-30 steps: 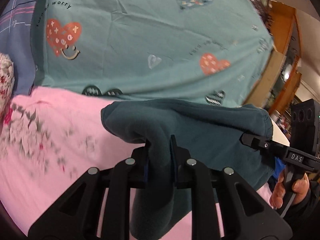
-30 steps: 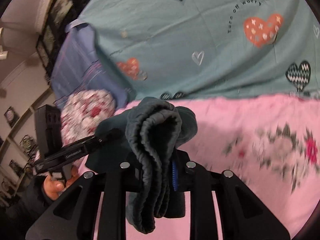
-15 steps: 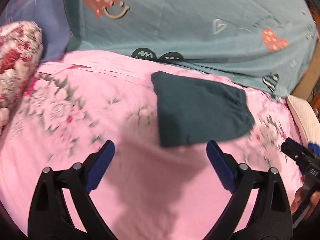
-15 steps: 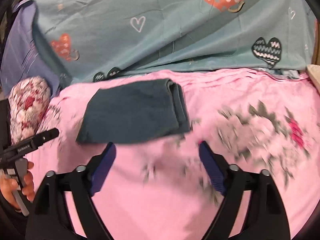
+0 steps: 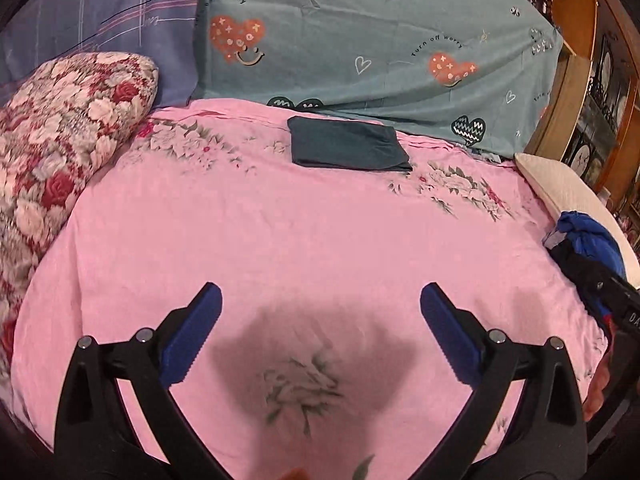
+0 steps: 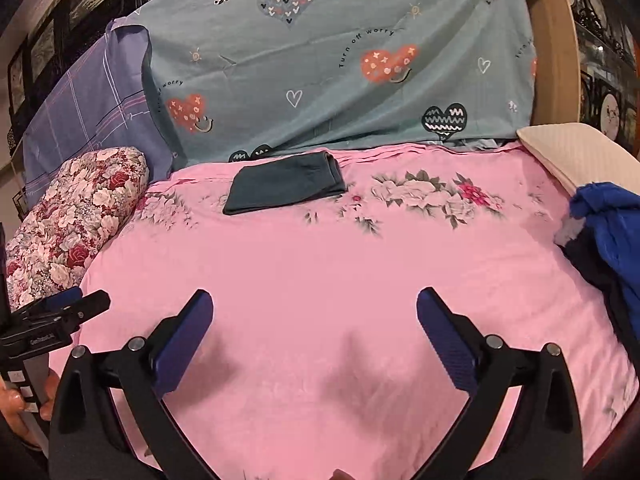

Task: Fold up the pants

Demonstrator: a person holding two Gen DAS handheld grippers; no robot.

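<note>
The dark teal pants (image 5: 347, 149) lie folded into a flat rectangle at the far side of the pink floral bed sheet (image 5: 280, 232), just in front of the teal heart-print cover. They also show in the right wrist view (image 6: 285, 187). My left gripper (image 5: 320, 330) is open and empty, low over the near part of the sheet, far from the pants. My right gripper (image 6: 314, 330) is open and empty too, also well back from the pants. The left gripper's tip (image 6: 60, 312) shows at the left edge of the right wrist view.
A red floral pillow (image 5: 60, 136) lies at the left. A teal heart-print cover (image 5: 380, 40) and a purple plaid one (image 5: 100, 16) stand behind the bed. A blue and dark garment pile (image 6: 608, 232) and a cream cushion (image 6: 580, 156) sit at the right edge.
A second ago both grippers were shut on the folded pants. They let go, opened wide and pulled back toward the near edge; the pants now lie folded at the far side.
</note>
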